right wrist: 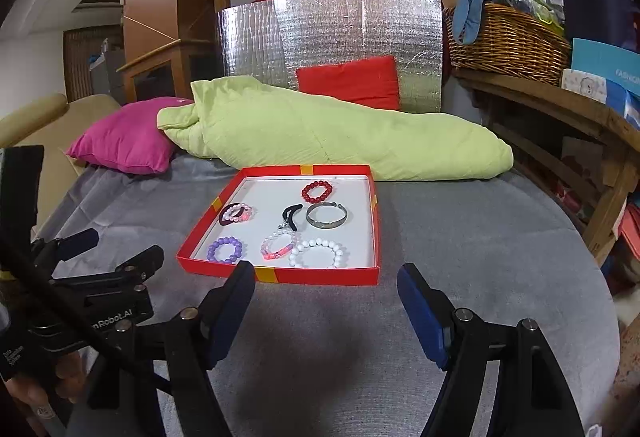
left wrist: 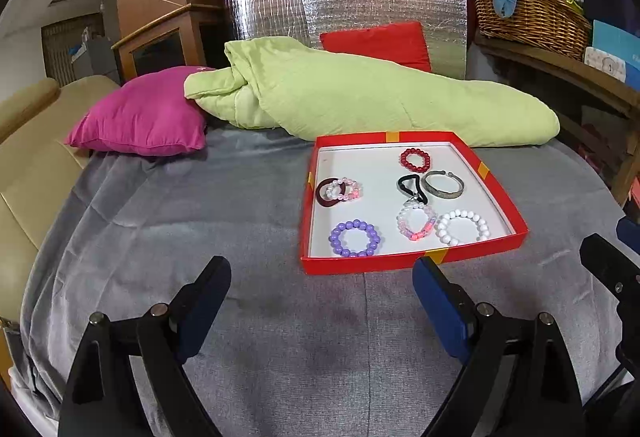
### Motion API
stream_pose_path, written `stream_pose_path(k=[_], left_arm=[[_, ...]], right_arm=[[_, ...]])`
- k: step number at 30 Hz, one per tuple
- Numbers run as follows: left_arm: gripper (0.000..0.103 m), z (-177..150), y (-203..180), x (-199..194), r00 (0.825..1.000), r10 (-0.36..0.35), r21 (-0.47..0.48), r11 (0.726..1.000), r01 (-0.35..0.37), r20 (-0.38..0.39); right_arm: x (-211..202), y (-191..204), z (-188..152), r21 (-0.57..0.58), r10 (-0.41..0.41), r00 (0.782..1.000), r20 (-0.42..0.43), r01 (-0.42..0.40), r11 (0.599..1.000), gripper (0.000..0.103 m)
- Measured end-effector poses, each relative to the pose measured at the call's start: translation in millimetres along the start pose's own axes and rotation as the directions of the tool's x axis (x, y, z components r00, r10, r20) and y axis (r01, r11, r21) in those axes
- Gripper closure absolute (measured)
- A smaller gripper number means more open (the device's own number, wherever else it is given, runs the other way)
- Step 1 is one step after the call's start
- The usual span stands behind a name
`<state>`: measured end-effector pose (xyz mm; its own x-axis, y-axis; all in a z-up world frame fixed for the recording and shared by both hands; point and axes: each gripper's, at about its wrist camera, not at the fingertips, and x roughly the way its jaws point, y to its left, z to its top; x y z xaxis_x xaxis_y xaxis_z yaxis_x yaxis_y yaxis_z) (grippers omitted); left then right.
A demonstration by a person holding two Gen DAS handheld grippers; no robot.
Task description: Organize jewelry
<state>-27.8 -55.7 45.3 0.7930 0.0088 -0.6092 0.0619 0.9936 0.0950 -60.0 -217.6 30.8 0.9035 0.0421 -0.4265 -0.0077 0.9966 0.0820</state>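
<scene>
The jewelry all lies in the red tray, which sits on the grey-covered bed toward its far right part, just before the green quilt; nothing lies loose on the grey cover as far as either view shows, so the gathering looks done. Inside, the red bead bracelet is near the tray's far edge; the silver bangle and black hair tie sit mid-tray on the right; the purple bead bracelet, a pink-and-clear bracelet and the white bead bracelet line the near edge, the last two touching. At the left edge a dark red ring and a pale pink bracelet overlap; separating such pairs may be what is left, if anything. The left tool stands wide and empty, short of the tray's near edge; the right tool likewise gapes with nothing between its pads.
</scene>
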Motion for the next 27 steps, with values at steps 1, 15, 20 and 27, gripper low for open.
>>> stream_pose_path(k=[1, 15, 20, 27], left_arm=[[0.011, 0.1, -0.3, 0.0, 1.000, -0.002, -0.002, 1.000, 0.002, -0.001], [0.011, 0.1, 2.2, 1.0, 1.000, 0.012, -0.009, 1.000, -0.012, -0.003], [0.011, 0.1, 2.5, 1.3, 1.000, 0.017, -0.003, 1.000, -0.017, 0.000], [0.011, 0.6, 2.1, 1.5, 1.000, 0.025, -0.002, 1.000, -0.025, 0.000]], right_arm=[[0.6, -1.6, 0.2, 0.006, 0.000, 1.000, -0.004, 0.000, 1.000, 0.026], [0.0, -4.6, -0.4, 0.019, -0.009, 1.000, -0.006, 0.010, 1.000, 0.026], [0.3, -5.1, -0.1, 0.021, -0.009, 1.000, -0.009, 0.009, 1.000, 0.026], [0.7, -7.3, 0.4, 0.027, -0.011, 1.000, -0.007, 0.011, 1.000, 0.026]])
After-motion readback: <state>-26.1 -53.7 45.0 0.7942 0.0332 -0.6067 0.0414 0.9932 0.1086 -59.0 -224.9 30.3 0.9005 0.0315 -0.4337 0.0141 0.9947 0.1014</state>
